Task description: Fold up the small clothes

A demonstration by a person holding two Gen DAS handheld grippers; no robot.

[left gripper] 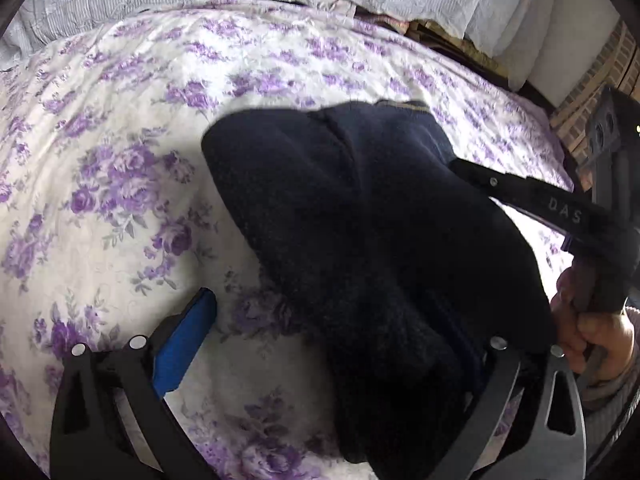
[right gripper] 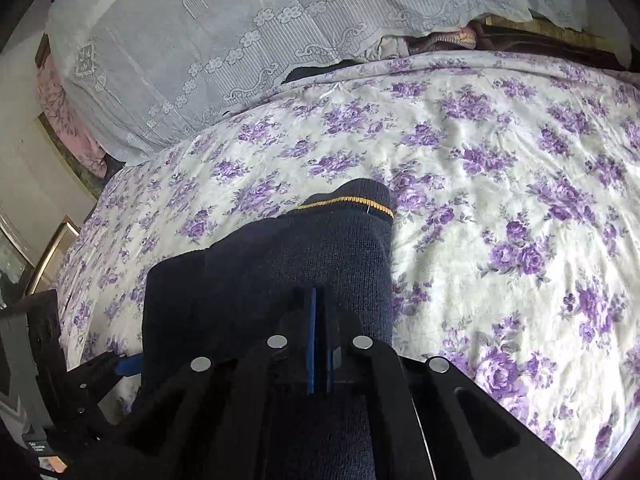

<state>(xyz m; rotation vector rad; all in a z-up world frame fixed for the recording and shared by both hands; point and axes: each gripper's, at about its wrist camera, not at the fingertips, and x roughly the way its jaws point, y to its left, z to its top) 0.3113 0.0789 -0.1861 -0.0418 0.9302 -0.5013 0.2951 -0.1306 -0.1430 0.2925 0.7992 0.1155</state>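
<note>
Two handheld grippers work over a bed covered by a white sheet (right gripper: 500,184) printed with purple flowers. We see a dark navy knitted garment (left gripper: 360,240) lying on the sheet, bunched and partly lifted; in the right wrist view it (right gripper: 304,256) rises toward the camera, and a thin yellow stripe (right gripper: 352,202) crosses its far edge.

Our right gripper (right gripper: 318,344) has its jaws closed, the blue pads pressed together with the navy knit caught between them near the garment's near edge. From the left wrist view, the same right gripper (left gripper: 480,178) reaches in from the right side, its black finger resting against the garment, and the right hand (left gripper: 592,332) wraps its handle at the right edge.

Our left gripper (left gripper: 320,360) has its jaws spread wide. One blue pad (left gripper: 184,344) shows at the near left, clear of the cloth and over the sheet, while the other finger is hidden behind the garment's near fold, so the cloth sits between the open jaws.

Far across the bed, a pale lace curtain (right gripper: 240,40) hangs down to the sheet's far edge.
</note>
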